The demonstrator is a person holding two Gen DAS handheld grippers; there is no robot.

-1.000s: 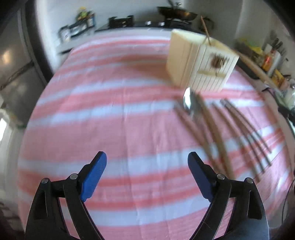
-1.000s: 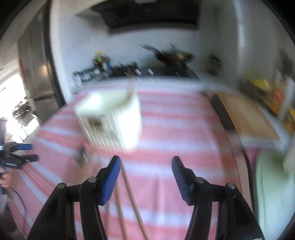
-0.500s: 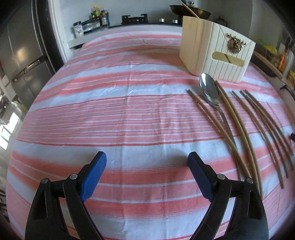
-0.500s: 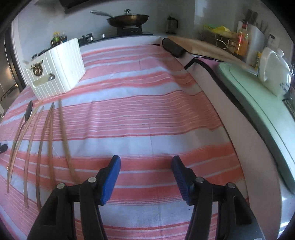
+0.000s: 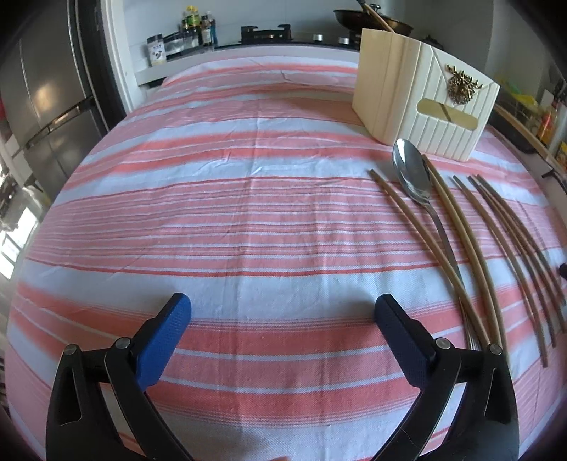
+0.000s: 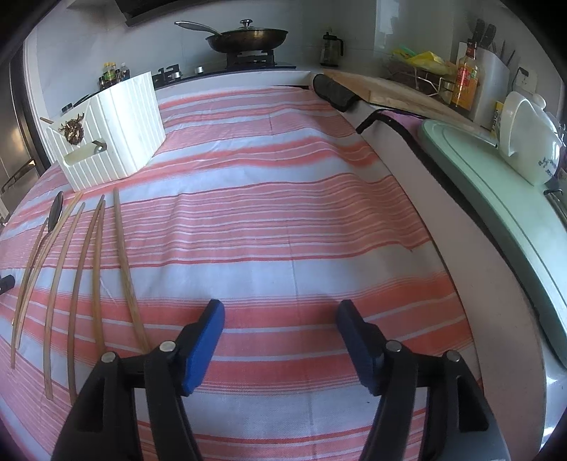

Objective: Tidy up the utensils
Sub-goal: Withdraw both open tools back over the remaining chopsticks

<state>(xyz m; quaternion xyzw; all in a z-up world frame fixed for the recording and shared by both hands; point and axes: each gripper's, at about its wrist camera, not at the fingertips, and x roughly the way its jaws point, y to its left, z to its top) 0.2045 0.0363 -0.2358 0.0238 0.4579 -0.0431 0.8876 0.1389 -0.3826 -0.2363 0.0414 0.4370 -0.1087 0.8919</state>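
Several wooden chopsticks (image 5: 475, 248) (image 6: 122, 255) and a steel spoon (image 5: 413, 175) (image 6: 56, 209) lie side by side on the pink-and-white striped cloth (image 5: 248, 212). Behind them stands a cream ribbed utensil box (image 5: 421, 103) (image 6: 110, 134) with a gold emblem; one stick leans out of it. My left gripper (image 5: 281, 312) hovers over bare cloth left of the utensils, its jaws opening wide with nothing between them. My right gripper (image 6: 280, 312) hovers over bare cloth right of the chopsticks, jaws opening, nothing between them.
A stove with a lidded pan (image 6: 248, 37) and bottles (image 5: 193, 23) line the back counter. A fridge (image 5: 42, 106) stands at the left. On the right are a wooden board (image 6: 397, 88), a pale green tray (image 6: 496, 184), a white kettle (image 6: 528, 138) and a black cable (image 6: 382, 115).
Both grippers dropped toward the table and tilted down; the views went from blurred to steady. Both pairs of jaws stand a little wider than before.
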